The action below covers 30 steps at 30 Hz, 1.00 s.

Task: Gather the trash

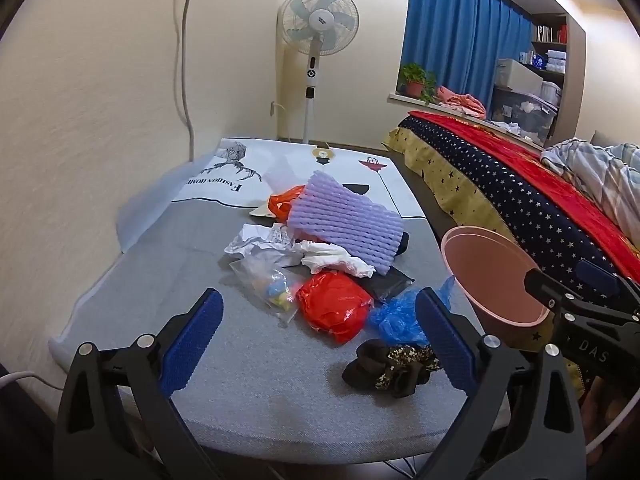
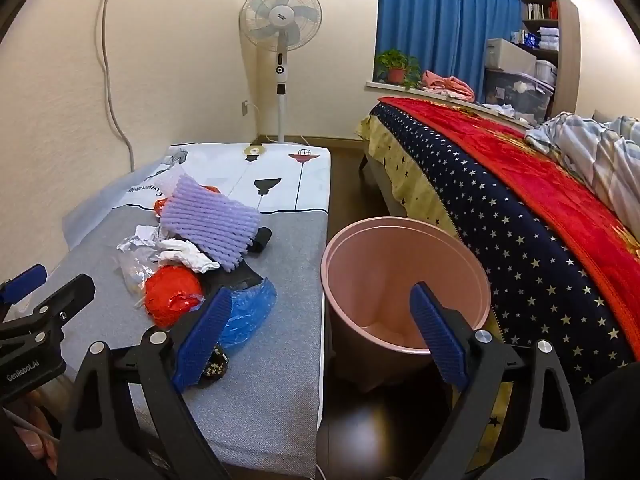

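A pile of trash lies on the grey table (image 1: 132,320): a purple foam net (image 1: 344,220), crumpled white paper (image 1: 256,240), a clear plastic bag (image 1: 268,288), a red plastic bag (image 1: 336,308), a blue plastic bag (image 1: 396,316) and a dark crumpled wrapper (image 1: 392,368). A pink bin (image 2: 404,280) stands on the floor between table and bed. My left gripper (image 1: 320,344) is open and empty, above the table's near edge before the pile. My right gripper (image 2: 320,332) is open and empty, over the gap beside the bin.
A bed (image 2: 540,208) with a starred cover and red blanket runs along the right. A standing fan (image 2: 280,40) is at the back wall. A printed white cloth (image 2: 256,176) covers the table's far end. A cable (image 1: 184,60) hangs on the left wall.
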Motion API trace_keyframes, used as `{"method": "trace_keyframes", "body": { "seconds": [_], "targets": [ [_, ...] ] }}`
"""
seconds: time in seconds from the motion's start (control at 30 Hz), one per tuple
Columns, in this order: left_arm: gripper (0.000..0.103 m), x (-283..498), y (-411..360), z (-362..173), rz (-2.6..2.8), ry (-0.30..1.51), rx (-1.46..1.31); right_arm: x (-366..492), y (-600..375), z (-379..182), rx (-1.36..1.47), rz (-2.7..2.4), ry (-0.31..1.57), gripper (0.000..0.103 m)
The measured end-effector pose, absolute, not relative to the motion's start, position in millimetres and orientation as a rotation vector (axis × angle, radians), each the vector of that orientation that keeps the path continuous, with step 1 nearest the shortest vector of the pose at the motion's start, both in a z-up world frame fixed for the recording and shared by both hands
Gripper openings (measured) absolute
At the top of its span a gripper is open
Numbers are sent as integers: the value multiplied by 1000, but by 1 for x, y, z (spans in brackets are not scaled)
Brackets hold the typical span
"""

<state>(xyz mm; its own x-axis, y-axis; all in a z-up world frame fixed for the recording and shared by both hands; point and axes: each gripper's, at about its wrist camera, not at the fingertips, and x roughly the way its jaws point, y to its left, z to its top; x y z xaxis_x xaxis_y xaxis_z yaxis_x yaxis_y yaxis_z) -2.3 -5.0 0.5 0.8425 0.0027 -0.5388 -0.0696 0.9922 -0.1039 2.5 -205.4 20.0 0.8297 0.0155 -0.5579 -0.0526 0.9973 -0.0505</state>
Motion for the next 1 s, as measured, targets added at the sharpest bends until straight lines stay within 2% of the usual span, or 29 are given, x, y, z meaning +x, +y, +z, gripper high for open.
{"method": "trace_keyframes", "body": {
  "seconds": [1.0],
  "targets": [
    [93,-4,-3,-2,23,564,-131,2,-206,20,-65,35,592,89]
  ]
}}
